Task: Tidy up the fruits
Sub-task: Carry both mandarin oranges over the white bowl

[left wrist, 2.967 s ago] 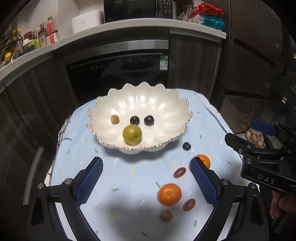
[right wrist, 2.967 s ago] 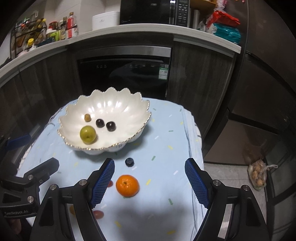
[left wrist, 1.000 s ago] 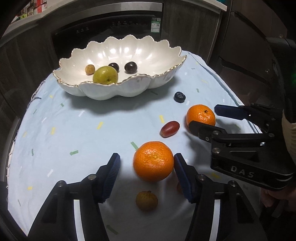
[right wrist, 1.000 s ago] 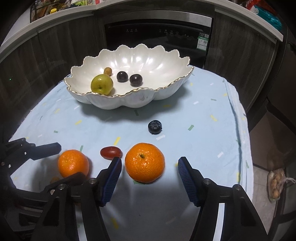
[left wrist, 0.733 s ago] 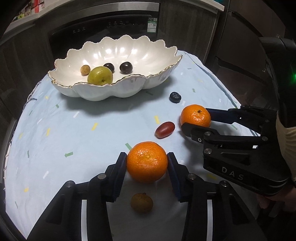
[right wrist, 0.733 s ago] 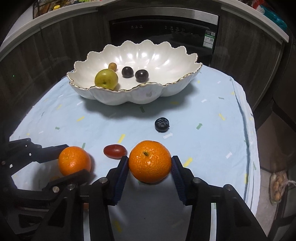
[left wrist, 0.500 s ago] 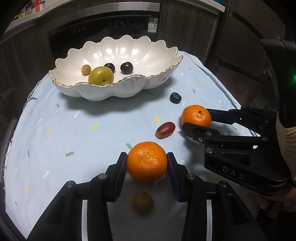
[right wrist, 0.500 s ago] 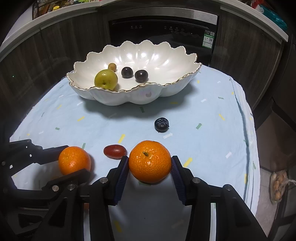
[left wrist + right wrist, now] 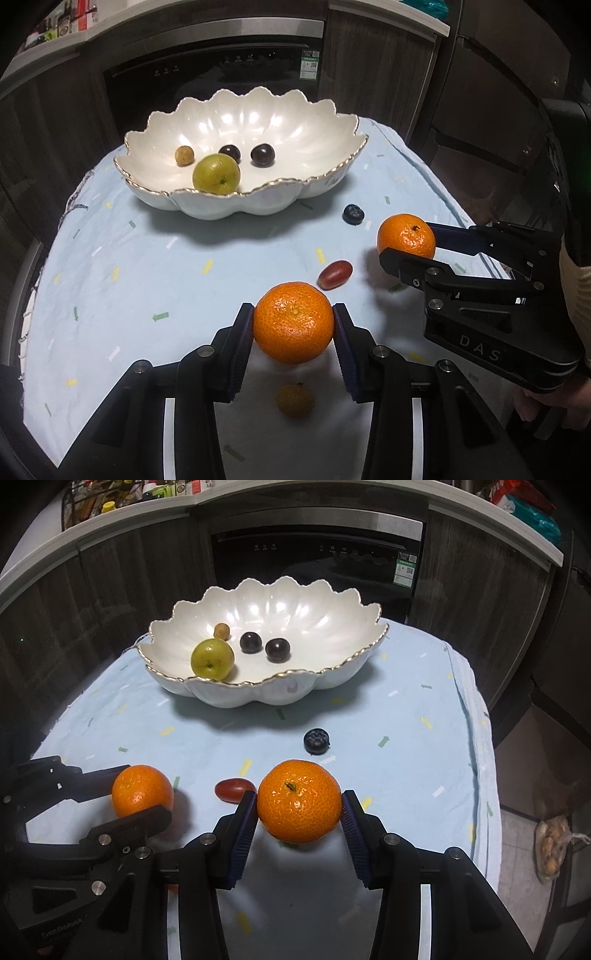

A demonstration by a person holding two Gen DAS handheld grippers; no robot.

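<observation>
A round table covered by a pale blue cloth (image 9: 147, 280) with small coloured flecks is seen from two gripper cameras, with dark kitchen cabinets and an oven behind it.

At the far side of the cloth a white scalloped bowl (image 9: 314, 122) with a gold rim is set. Four fruits are held inside it: a green apple (image 9: 216, 174) near the front wall, a small tan fruit (image 9: 184, 155) to its left, and two dark grapes (image 9: 262, 154) side by side behind it.

The left gripper (image 9: 294, 325) is seen partly closed, its blue pads pressed against both sides of an orange (image 9: 293, 322), which is lifted just above the cloth. A small brownish fruit (image 9: 295, 400) lies on the cloth beneath and between the gripper's arms.

The right gripper (image 9: 299, 806) is likewise narrowed onto a second orange (image 9: 299, 801), clamped between its blue pads with the stem facing up. In the left camera's view this second orange is seen at the right, near the cloth's edge, and part of a hand (image 9: 554, 408) is visible behind the gripper body.

Between the two oranges a red grape (image 9: 335, 274) lies on the cloth. A blueberry (image 9: 316, 741) rests alone between the right gripper's orange and the bowl, apart from both.
</observation>
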